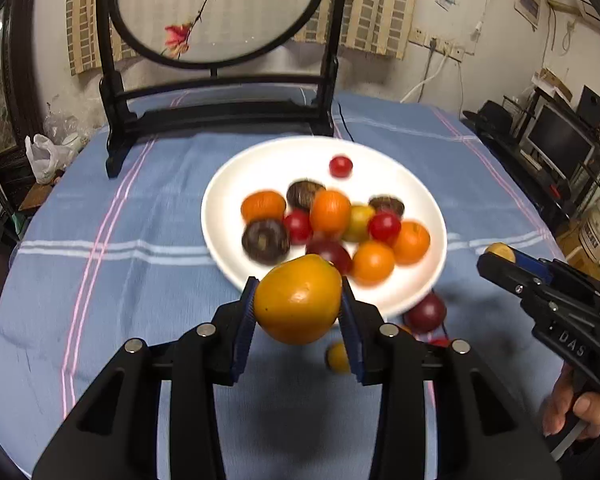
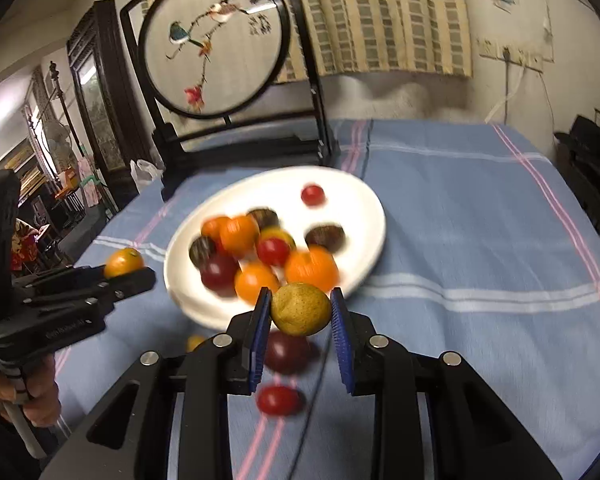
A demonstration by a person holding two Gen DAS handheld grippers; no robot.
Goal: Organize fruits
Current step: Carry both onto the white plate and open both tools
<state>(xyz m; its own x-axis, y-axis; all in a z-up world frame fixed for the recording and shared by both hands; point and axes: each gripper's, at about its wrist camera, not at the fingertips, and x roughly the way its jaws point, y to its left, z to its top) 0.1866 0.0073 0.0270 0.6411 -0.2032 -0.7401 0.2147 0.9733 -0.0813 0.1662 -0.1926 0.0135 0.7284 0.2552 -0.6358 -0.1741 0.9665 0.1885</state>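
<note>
Blue checked cloth (image 1: 148, 216) is spread over the table, and a white plate (image 1: 260, 168) is set on it in front of a dark wooden screen stand (image 1: 220, 116) with a round embroidered panel. On the plate a heap of small fruit is seen: orange citrus (image 1: 330, 210), red cherry tomatoes (image 1: 384, 226), dark brown rounds (image 1: 265, 240) and one lone tomato (image 1: 340, 166) toward the plate's 12 o'clock edge (all somewhat blurred).

Left wrist view: the left tongs (image 1: 298, 306) are clamped on a large yellow-orange fruit (image 1: 298, 304), which is held clear of the cloth at the plate's 6 o'clock rim, with a blue pad pressed to each side. A dark red fruit (image 1: 426, 312) lies on the cloth at about 5 o'clock of the plate, and a small yellow fruit (image 1: 337, 357) is seen below the held one. At 3 o'clock of the frame the right tongs (image 1: 496, 258) are seen, carried by a hand (image 1: 572, 412).

Right wrist view: the right tongs (image 2: 301, 310) are closed on a speckled yellow-green fruit (image 2: 301, 309), raised above the cloth at the plate's 6 o'clock edge. Beneath it lie the dark red fruit and a red tomato (image 2: 279, 399) on the cloth. At 9 o'clock the left tongs are shown from the side, with the yellow-orange fruit gripped in them.
</note>
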